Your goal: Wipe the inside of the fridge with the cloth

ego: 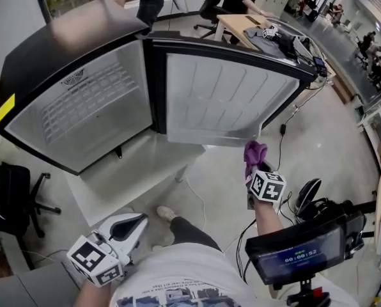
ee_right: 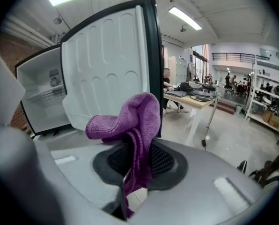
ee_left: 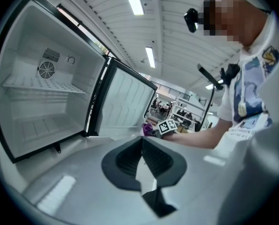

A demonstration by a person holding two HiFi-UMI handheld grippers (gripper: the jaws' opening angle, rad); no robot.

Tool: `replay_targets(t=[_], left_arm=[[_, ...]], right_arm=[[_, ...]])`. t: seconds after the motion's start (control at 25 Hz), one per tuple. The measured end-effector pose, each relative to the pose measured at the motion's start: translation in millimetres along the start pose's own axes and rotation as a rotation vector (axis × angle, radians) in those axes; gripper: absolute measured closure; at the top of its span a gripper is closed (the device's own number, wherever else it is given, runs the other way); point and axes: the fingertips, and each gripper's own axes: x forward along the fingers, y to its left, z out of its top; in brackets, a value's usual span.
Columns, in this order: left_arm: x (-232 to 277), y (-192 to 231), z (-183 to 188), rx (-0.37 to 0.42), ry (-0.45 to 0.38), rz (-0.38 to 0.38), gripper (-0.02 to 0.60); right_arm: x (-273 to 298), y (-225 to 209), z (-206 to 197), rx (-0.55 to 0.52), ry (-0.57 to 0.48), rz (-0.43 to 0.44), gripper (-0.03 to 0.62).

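Observation:
A small black fridge [ego: 62, 50] stands on a low white table [ego: 130, 171], its door [ego: 222, 98] swung wide open to the right. Its white inside [ee_left: 36, 102] holds a wire shelf [ee_left: 41, 84] and a rear fan. My right gripper [ego: 254, 165] is shut on a purple cloth [ee_right: 130, 121], held just below the lower edge of the open door. The cloth [ego: 254, 152] bunches above the jaws. My left gripper [ego: 136, 222] hangs low near the table's front corner, shut with nothing in it, pointing at the fridge [ee_left: 41, 69].
A black office chair [ego: 15, 197] stands left of the table. A tripod with a screen [ego: 299, 248] is at the lower right. Cables [ego: 283, 133] trail over the floor behind the door. A desk [ego: 254, 27] with gear and seated people lies beyond the fridge.

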Motion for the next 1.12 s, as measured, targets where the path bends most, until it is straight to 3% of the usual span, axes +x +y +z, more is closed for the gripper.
replay_targets(t=[0.2, 0.48, 0.88, 1.12], left_arm=[[-14, 2, 7, 0.002, -0.015, 0.050, 0.576], [-13, -3, 7, 0.028, -0.020, 0.042, 0.576], [-52, -21, -17, -0.028, -0.082, 0.142, 0.577], [-64, -41, -56, -0.107, -0.100, 0.207, 0.576]], right_arm=[[-3, 49, 36, -0.095, -0.079, 0.101, 0.526], [-30, 94, 56, -0.167, -0.155, 0.202, 0.526], [-126, 216, 57, -0.313, -0.242, 0.590, 0.526], [-193, 248, 45, -0.385, -0.268, 0.772, 0.526]])
